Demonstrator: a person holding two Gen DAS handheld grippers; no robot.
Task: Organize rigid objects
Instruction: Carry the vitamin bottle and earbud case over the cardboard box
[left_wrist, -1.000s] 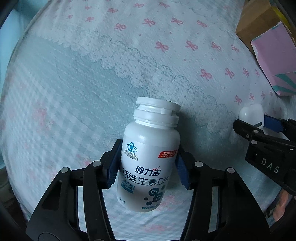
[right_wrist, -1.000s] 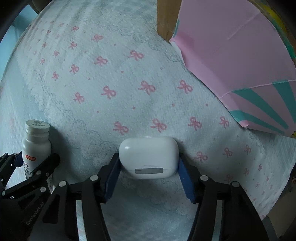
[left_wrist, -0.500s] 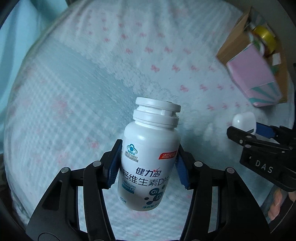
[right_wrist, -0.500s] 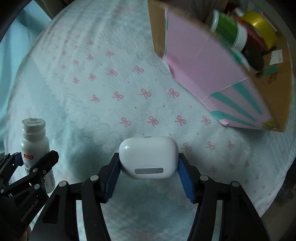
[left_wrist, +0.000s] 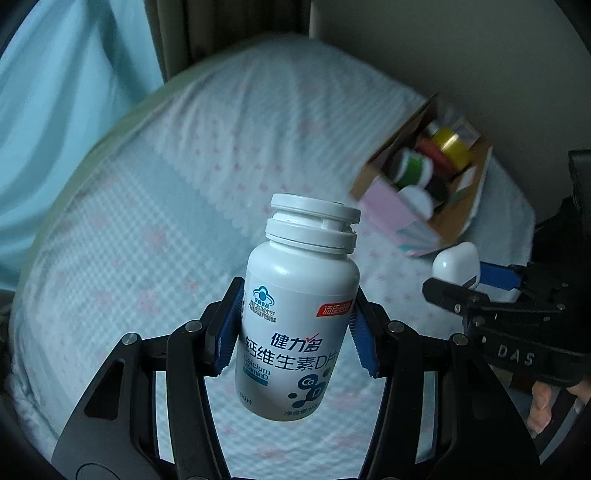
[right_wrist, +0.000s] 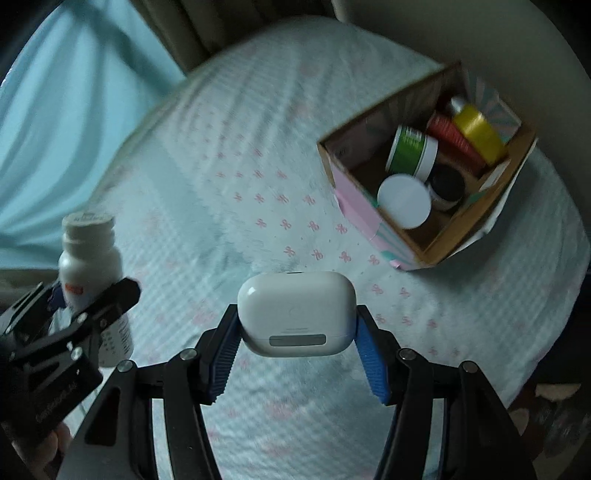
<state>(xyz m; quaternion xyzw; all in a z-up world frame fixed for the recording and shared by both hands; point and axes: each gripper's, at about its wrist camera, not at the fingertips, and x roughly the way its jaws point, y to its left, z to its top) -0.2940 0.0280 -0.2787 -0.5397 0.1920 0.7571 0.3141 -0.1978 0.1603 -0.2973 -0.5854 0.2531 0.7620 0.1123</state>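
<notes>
Left gripper (left_wrist: 297, 328) grips a bottle (left_wrist: 295, 314); right gripper (right_wrist: 297, 332) clamps a case (right_wrist: 295, 314); both seemingly aloft, side by side

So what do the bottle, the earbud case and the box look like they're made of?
Bottle: likely white plastic, smooth and slightly glossy with soft highlights, printed label and ridged cap. Earbud case: probably hard glossy plastic; it shows a bright reflection at one corner and seamless rounded edges. Box: cardboard, judging by its brown matte inner walls and raw edges, with pink printed paper outside.
</notes>
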